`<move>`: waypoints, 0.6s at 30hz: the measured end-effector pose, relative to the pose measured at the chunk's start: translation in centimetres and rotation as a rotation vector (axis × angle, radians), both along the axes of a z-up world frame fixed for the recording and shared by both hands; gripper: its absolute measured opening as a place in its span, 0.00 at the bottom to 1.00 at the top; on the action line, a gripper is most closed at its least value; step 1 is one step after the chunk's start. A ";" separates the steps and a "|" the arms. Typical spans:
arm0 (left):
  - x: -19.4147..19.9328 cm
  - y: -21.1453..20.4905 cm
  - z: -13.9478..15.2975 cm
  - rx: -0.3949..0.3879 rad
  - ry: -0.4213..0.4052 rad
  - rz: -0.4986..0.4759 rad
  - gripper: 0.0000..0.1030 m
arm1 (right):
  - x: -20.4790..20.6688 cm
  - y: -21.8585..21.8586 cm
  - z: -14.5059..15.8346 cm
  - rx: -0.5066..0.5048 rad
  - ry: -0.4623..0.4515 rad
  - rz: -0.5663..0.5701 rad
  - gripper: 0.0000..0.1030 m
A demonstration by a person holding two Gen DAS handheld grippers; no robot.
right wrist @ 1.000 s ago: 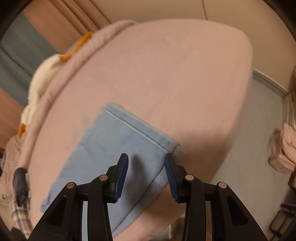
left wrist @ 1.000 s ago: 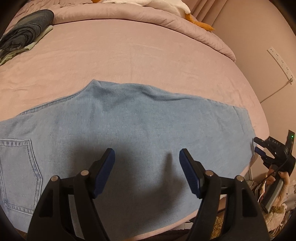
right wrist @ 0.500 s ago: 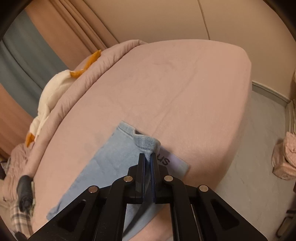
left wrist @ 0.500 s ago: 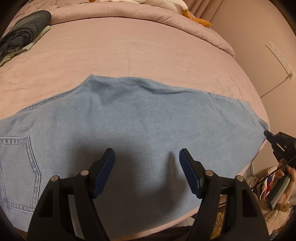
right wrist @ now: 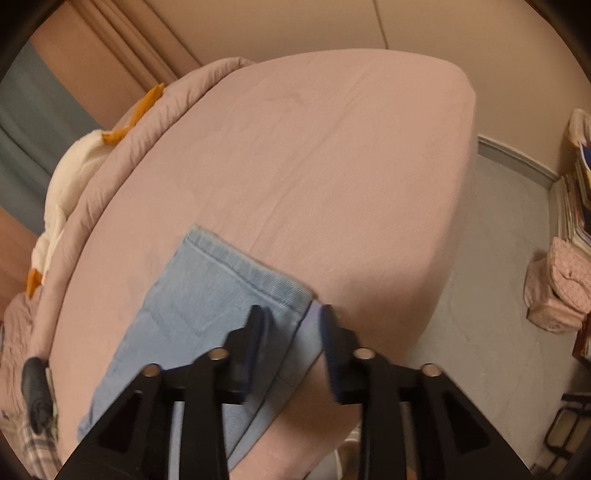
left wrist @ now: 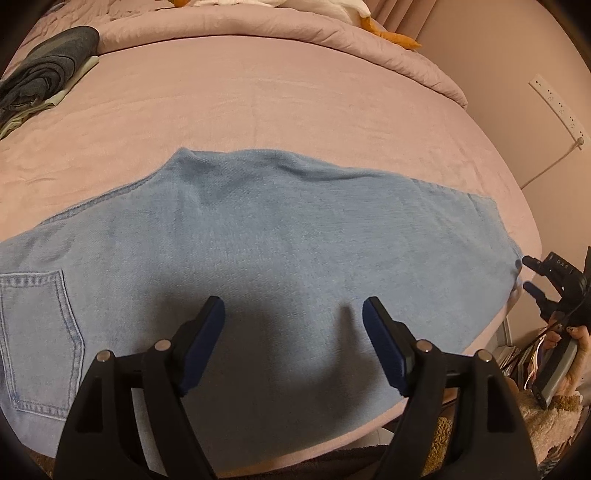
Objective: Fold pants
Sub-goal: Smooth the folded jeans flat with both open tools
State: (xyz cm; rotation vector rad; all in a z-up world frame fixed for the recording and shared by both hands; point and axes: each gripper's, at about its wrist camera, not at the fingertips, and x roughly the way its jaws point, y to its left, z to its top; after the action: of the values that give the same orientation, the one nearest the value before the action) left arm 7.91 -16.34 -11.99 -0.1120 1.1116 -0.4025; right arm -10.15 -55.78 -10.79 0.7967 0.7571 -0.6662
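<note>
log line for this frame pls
task: fold pants | left gripper: open, over jeans | right gripper: open at hem corner | jeans: flat on bed

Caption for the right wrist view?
Open right gripper poised over the hem corner of light-blue jeans on a pink bed.

— What sort of place is this?

— A bedroom in a home. A wide bed [left wrist: 295, 92] under a dusty-pink sheet fills both views, with a rolled pink duvet [left wrist: 258, 26] along its far side.

— Anything else domestic?

— A white plush toy with orange feet [right wrist: 74, 166] lies against the duvet, and folded dark clothes [left wrist: 40, 70] sit at one corner of the bed. Curtains [right wrist: 122, 48] hang behind it. A white power strip [left wrist: 557, 105] is fixed to the plain wall, and a pink quilted bag [right wrist: 557, 291] rests on the grey floor [right wrist: 491, 258] beside stacked books [right wrist: 576, 206].
</note>
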 end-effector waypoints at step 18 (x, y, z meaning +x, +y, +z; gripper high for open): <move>-1.0 -0.2 1.3 -0.032 -0.042 -0.011 0.82 | 1.4 0.2 -2.1 0.095 -0.078 0.059 0.61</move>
State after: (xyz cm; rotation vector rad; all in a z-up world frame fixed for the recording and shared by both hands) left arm 6.89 -16.49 -10.67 -0.1256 1.0647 -0.4309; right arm -8.78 -55.61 -12.84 0.8787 0.7422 -0.5464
